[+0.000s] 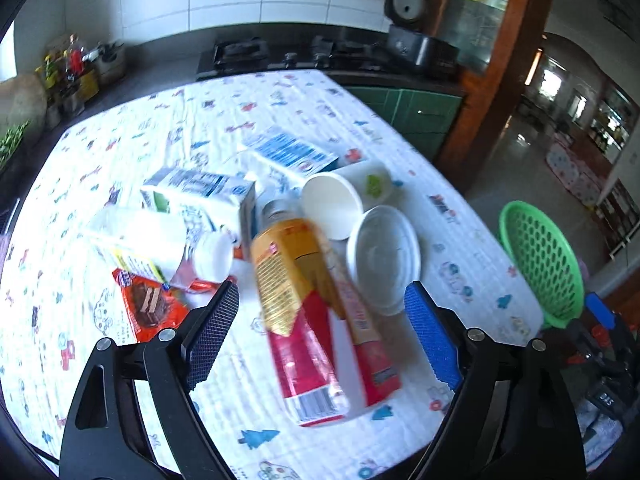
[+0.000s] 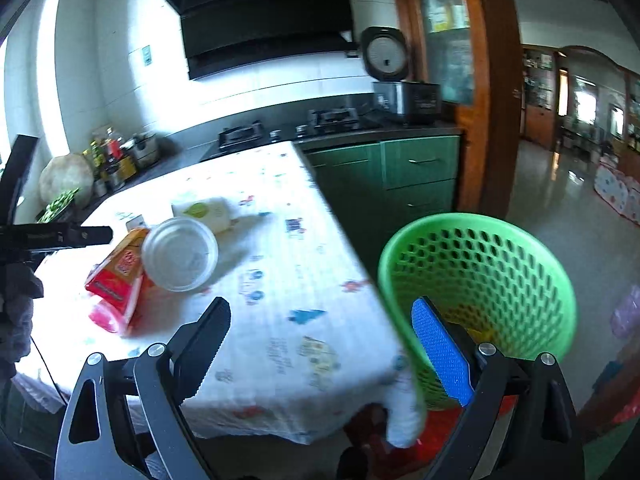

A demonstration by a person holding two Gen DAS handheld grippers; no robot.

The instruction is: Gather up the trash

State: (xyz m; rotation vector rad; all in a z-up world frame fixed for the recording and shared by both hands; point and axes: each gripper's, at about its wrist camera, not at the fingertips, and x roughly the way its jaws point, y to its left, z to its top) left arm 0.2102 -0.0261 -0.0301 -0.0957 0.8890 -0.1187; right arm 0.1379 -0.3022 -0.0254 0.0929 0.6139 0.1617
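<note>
Trash lies in a heap on the patterned tablecloth: a yellow and red plastic bottle, a red carton under it, a clear round lid, a white paper cup, two milk cartons, a white bottle and a red snack wrapper. My left gripper is open, its jaws on either side of the yellow bottle, just above it. My right gripper is open and empty at the table's right edge, beside the green basket.
The green basket stands off the table's right edge. A stove and rice cooker sit on the counter behind. Green cabinets stand behind the table. Jars and vegetables are at the far left.
</note>
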